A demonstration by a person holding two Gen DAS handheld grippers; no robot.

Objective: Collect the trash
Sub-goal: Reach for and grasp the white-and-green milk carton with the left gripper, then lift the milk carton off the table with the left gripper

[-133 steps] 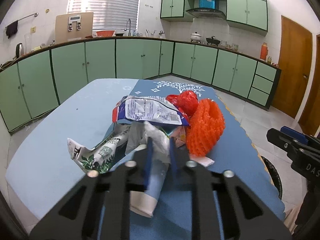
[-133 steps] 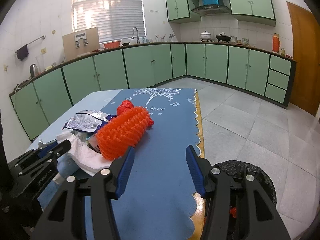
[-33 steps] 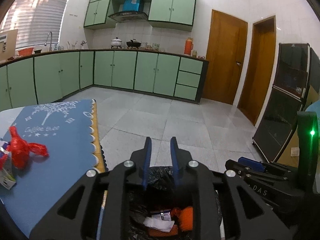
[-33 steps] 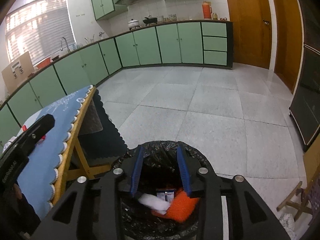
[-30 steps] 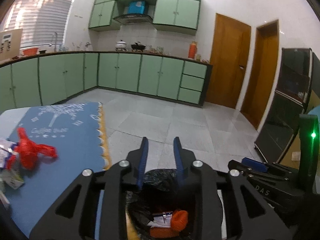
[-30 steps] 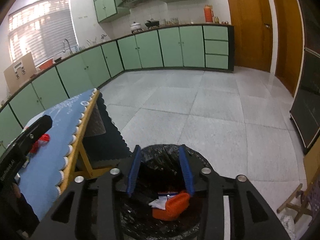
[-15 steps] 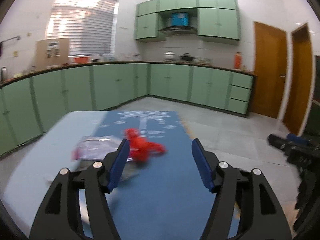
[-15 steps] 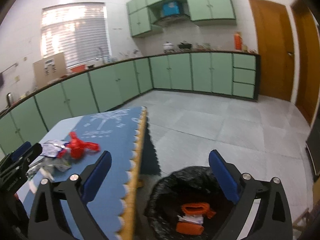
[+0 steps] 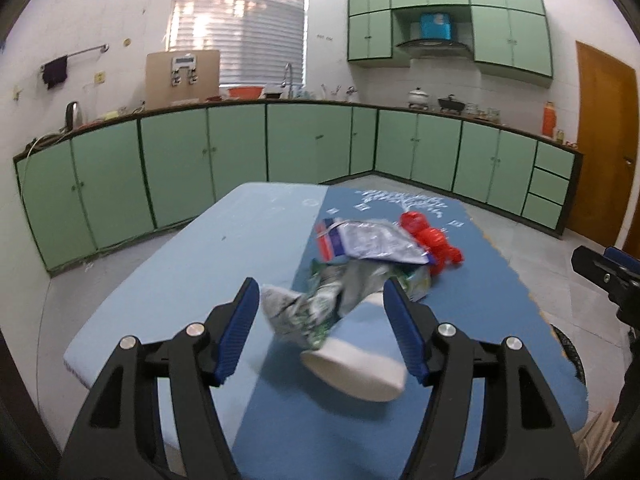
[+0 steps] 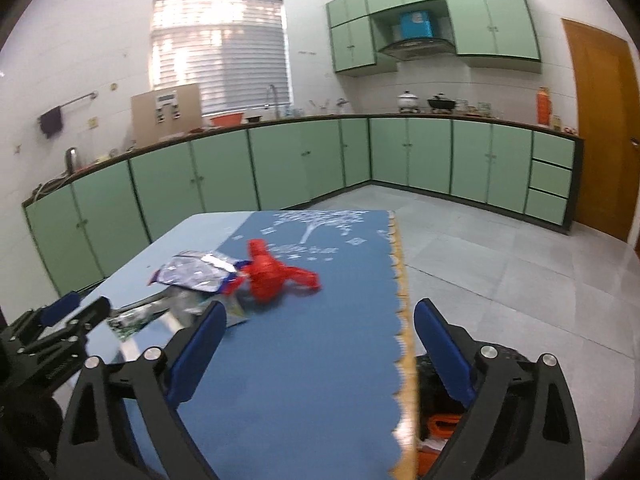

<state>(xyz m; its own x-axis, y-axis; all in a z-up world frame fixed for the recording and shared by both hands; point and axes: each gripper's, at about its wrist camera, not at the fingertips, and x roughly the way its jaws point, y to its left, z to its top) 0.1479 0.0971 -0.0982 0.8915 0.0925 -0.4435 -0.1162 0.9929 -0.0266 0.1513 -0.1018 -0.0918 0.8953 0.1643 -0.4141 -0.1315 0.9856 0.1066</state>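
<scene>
Lying between the wide-spread left claw (image 9: pixel 322 330) fingers, crumpled wrappers (image 9: pixel 320 304)

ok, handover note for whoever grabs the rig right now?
Left tool: open, empty, facing the pile on the table.
Right tool: open, empty, at the table's edge above the bin.
Done: orange trash is in the bin.
Left on the table: white cup lying on its side, crumpled green-print wrapper, silver snack bag, red bag.

Wrappers (image 9: pixel 368 240) behind cup (image 9: pixel 356 364), plastic bag (image 10: pixel 272 272) probably touching, on table (image 9: pixel 192 280).
</scene>
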